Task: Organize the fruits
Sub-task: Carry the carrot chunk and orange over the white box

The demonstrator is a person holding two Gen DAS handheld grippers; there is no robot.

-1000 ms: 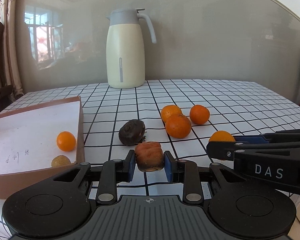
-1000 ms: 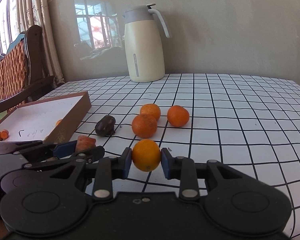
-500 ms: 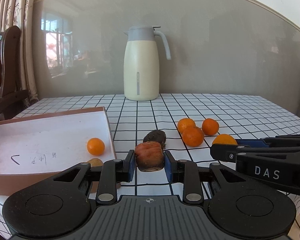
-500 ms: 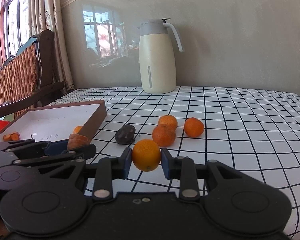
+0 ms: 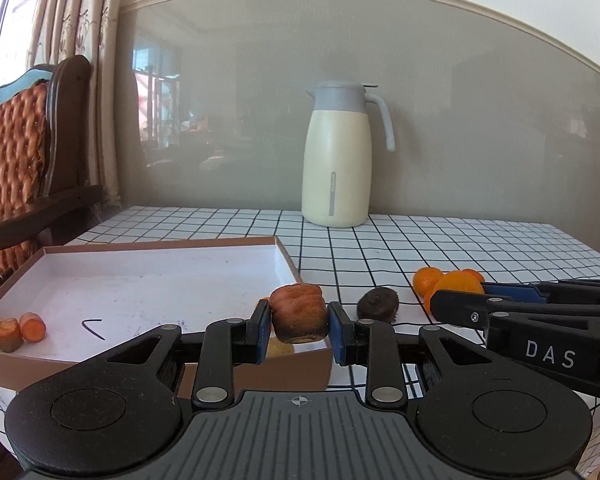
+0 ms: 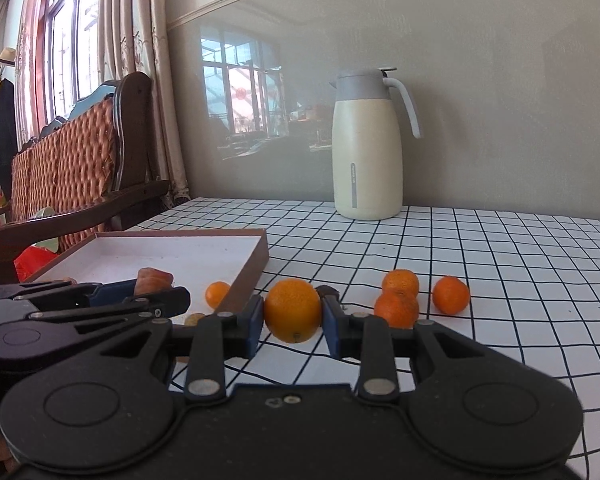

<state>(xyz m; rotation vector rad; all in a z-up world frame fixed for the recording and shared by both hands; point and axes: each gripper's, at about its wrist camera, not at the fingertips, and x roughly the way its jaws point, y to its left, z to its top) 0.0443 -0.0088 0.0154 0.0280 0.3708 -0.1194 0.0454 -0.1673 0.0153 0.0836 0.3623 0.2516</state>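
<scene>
The left gripper [image 5: 299,325] grips a shrivelled orange-brown fruit [image 5: 299,317] near the box [image 5: 220,372], while the right gripper [image 6: 293,317] clamps an orange [image 6: 293,316].

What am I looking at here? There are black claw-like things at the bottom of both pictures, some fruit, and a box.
There is no robot: a person holds a two-finger gripper in each hand, and each gripper carries a wide-angle camera looking along its fingers. So each picture comes from one hand.

In the left-hand view, the left gripper is shut on a wrinkled brown-orange fruit, near the corner of a shallow brown box. In the right-hand view, the right gripper is shut on an orange. Each gripper also shows at the edge of the other's picture.

On the checked tablecloth lie three small oranges and a dark fruit; a cream jug stands at the back. The box already holds a small orange and two orange pieces.
</scene>
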